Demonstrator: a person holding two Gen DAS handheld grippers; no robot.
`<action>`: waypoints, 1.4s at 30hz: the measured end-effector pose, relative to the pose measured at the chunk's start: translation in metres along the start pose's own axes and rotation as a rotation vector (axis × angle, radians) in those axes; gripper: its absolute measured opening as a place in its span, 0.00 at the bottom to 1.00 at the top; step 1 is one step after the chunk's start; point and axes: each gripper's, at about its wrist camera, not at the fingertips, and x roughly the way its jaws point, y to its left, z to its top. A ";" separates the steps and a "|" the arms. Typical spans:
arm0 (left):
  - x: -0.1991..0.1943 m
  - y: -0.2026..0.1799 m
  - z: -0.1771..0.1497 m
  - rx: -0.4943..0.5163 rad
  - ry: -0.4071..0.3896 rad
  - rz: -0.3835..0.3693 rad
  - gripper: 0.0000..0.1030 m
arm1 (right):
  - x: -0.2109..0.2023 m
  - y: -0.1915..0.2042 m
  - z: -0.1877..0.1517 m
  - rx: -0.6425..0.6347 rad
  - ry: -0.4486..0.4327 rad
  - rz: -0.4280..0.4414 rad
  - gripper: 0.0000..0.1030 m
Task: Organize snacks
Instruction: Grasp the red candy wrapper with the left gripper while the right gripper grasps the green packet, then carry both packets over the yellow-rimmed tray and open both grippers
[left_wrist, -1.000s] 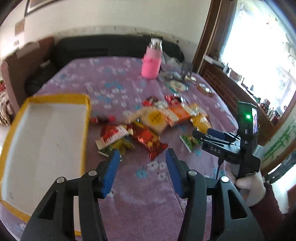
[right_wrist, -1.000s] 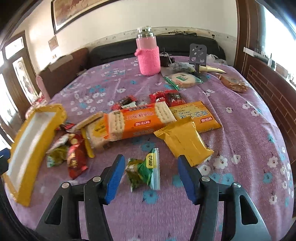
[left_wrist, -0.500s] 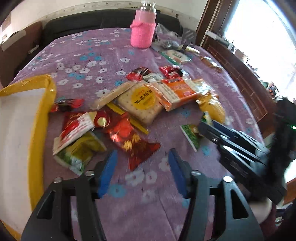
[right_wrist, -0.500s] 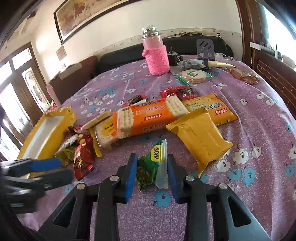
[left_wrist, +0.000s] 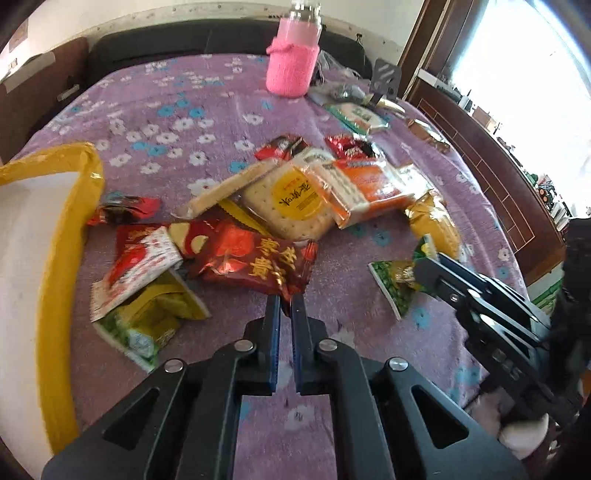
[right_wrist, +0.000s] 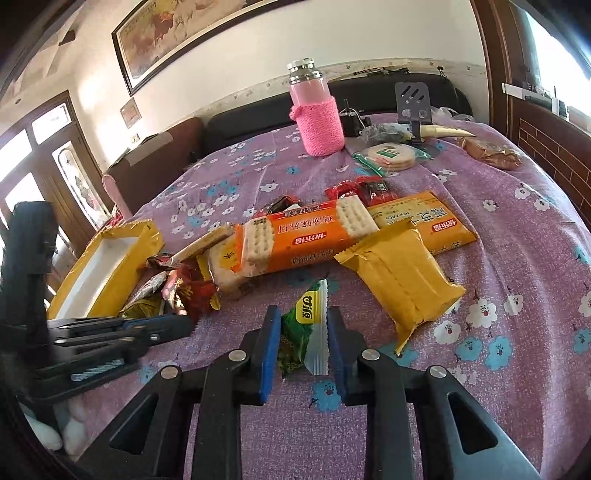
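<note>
Two packets are pinched: red date packet (left_wrist: 255, 260) by left gripper (left_wrist: 285, 299), green packet (right_wrist: 304, 332) by right gripper (right_wrist: 301, 317); yellow tray (right_wrist: 110, 266) is seen holding nothing.

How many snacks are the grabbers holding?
2. The left hand-held gripper pinches the shiny red foil packet; the right hand-held gripper squeezes the small green packet.

Purple floral cloth (right_wrist: 498, 192) over the surface, pink knit-sleeved bottle (right_wrist: 317, 118) standing at the far end, black slotted stand (right_wrist: 412, 101) beside it, framed painting (right_wrist: 192, 35) on the wall, dark sofa (left_wrist: 166, 40) behind.
</note>
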 end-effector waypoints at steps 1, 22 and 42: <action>-0.005 0.001 0.000 -0.003 -0.006 -0.013 0.03 | 0.000 0.000 0.000 0.000 0.000 -0.001 0.25; 0.024 0.006 0.018 -0.021 0.009 0.058 0.18 | -0.001 -0.002 0.000 0.015 0.008 0.036 0.24; -0.152 0.143 -0.054 -0.207 -0.261 0.137 0.18 | -0.052 0.055 0.013 0.040 -0.014 0.243 0.01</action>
